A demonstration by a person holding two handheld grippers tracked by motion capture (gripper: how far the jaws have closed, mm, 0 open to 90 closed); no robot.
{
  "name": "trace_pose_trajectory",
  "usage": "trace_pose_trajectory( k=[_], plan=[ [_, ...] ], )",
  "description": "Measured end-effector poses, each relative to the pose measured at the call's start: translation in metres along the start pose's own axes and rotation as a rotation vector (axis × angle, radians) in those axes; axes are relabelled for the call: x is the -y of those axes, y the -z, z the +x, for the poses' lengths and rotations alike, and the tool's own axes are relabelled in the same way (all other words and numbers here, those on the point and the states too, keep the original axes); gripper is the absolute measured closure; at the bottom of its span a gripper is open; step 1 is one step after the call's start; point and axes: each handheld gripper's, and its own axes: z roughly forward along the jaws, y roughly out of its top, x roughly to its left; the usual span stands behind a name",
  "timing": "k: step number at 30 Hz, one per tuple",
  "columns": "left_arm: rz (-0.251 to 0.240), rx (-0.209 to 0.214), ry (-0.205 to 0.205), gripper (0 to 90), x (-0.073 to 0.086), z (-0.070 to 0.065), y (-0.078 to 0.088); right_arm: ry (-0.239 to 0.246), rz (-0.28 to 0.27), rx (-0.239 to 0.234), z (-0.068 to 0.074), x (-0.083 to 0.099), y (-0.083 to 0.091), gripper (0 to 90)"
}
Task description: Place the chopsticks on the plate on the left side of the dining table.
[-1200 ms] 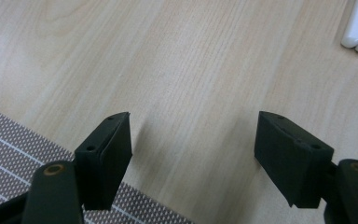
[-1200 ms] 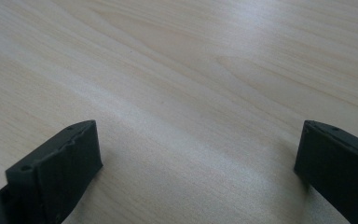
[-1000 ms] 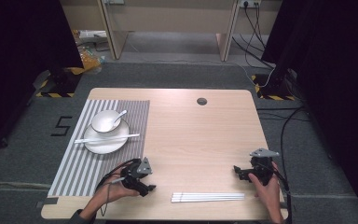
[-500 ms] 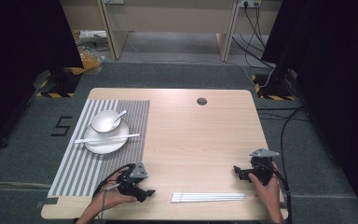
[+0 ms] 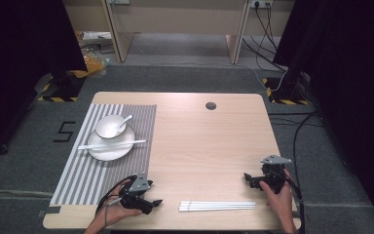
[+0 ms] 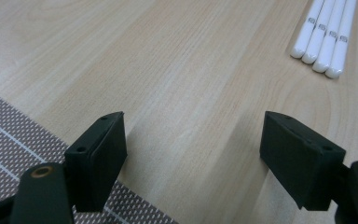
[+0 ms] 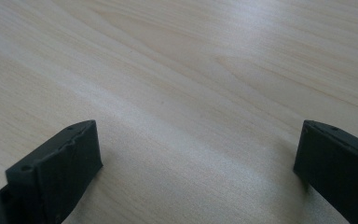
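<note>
Both jaw pairs stood spread with nothing between them — the left gripper (image 5: pixel 152 202) had just been opening. The 4 white chopsticks (image 5: pixel 217 206) lay along the table's (image 5: pixel 199 146) near edge, between it and the right gripper (image 5: pixel 247 178), long axis left-right. We'd come in low, crosswise — pinching 1 pair.

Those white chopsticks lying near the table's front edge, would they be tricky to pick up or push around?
The chopsticks look thin, straight and glossy, so probably stiff, light and slippery between the jaws. They lie loose, side by side on the bare table; a nudge would likely scatter them or roll them apart. Lying flat, they offer little height to grab.
</note>
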Motion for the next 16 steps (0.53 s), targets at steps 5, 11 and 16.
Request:
trace_pose_trajectory(
  k=[5, 11, 16],
  plan=[
    [-0.038, 0.005, -0.006, 20.1, 0.0058, -0.0003, 0.0005, -0.001, 0.0, -0.001, 0.0001, 0.0, 0.0, 0.5],
    [-0.04, 0.006, -0.005, 19.7, 0.0058, -0.0006, 0.0002, 0.002, 0.001, -0.001, 0.0001, 0.0001, 0.0001, 0.6],
    [-0.041, 0.005, -0.004, 19.6, 0.0058, -0.0006, 0.0001, 0.003, 0.0, -0.002, 0.0, 0.0002, 0.0, 0.5]
  ],
)
